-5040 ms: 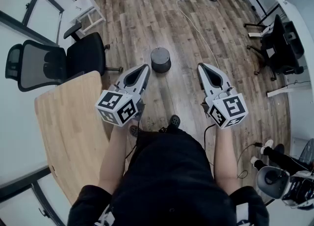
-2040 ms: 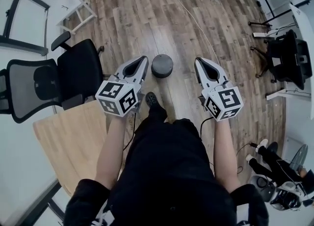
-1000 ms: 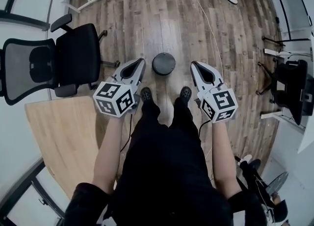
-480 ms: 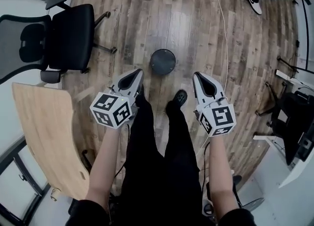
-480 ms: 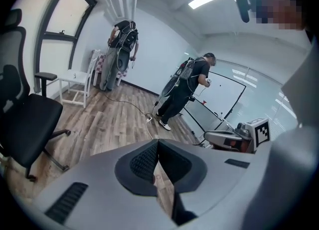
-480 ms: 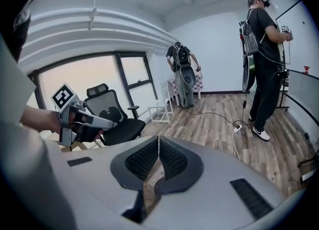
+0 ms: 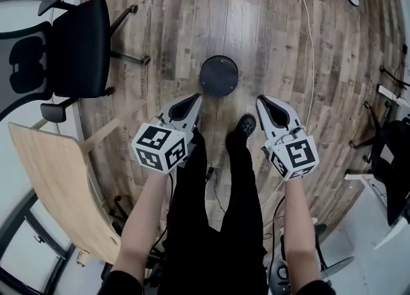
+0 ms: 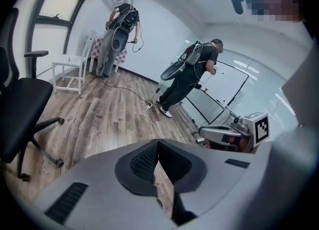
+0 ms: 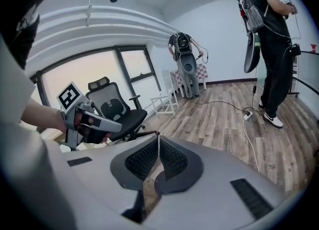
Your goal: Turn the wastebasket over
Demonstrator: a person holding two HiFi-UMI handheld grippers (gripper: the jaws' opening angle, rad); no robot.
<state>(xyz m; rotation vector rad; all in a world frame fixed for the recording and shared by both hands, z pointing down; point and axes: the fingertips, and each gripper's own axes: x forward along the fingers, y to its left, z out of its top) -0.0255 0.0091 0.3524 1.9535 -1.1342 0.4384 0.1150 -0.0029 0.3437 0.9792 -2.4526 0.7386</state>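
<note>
A small round dark wastebasket (image 7: 219, 76) stands on the wooden floor, seen from above in the head view, its flat top face up. My left gripper (image 7: 193, 102) is just below and to the left of it, shut and empty. My right gripper (image 7: 268, 103) is below and to the right of it, also shut and empty. Neither touches the basket. In the left gripper view the jaw tips (image 8: 158, 141) meet with nothing between them; the same holds in the right gripper view (image 9: 158, 136). The basket is hidden in both gripper views.
A black office chair (image 7: 70, 47) stands at the left. A wooden table (image 7: 48, 178) is at the lower left. A white cable (image 7: 307, 25) runs across the floor at the right. My shoe (image 7: 243, 124) is near the basket. Other people (image 8: 192, 74) stand at the far side.
Both grippers have sunk toward the floor and now sit closer to the wastebasket. The head view has tilted further down, so the basket appears larger and nearer.
</note>
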